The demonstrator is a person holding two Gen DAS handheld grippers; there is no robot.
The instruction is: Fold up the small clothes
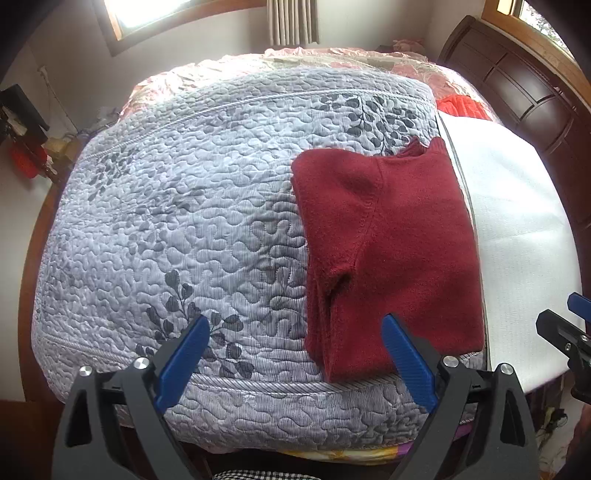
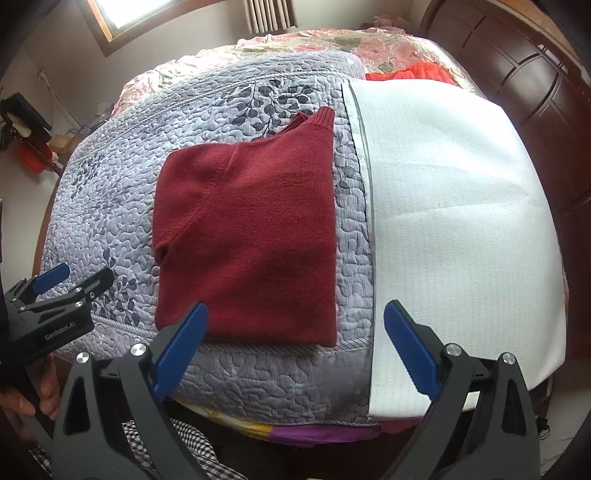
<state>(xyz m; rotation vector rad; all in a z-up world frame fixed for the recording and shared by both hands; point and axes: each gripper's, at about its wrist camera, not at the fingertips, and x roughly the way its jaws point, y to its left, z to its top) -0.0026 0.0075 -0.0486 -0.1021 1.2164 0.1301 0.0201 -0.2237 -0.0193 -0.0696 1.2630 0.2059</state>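
While both grippers hang wide open holding nothing, left gripper (image 1: 295,325) and right gripper (image 2: 295,314), one folded red sweater (image 2: 251,229) lies on one grey quilt (image 2: 110,206), beside one white sheet (image 2: 450,221).

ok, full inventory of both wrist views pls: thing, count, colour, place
sweater: 1, dark red, folded, on the quilt, near the front edge of the bed
quilt: 1, grey-lavender with dark leaf print, spread over the bed
white sheet: 1, white, on the bed, to the right of the quilt
orange-red cloth: 1, far side of the bed, behind the white sheet
pink bedspread: 1, pink, far end of the bed
headboard: 1, dark brown wood, right side
window: 1, bright, back wall on the left
left gripper: 1, black with blue pads, open, over the bed's front edge
right gripper: 1, black with blue pads, open, empty
hand: 1, holding the left gripper
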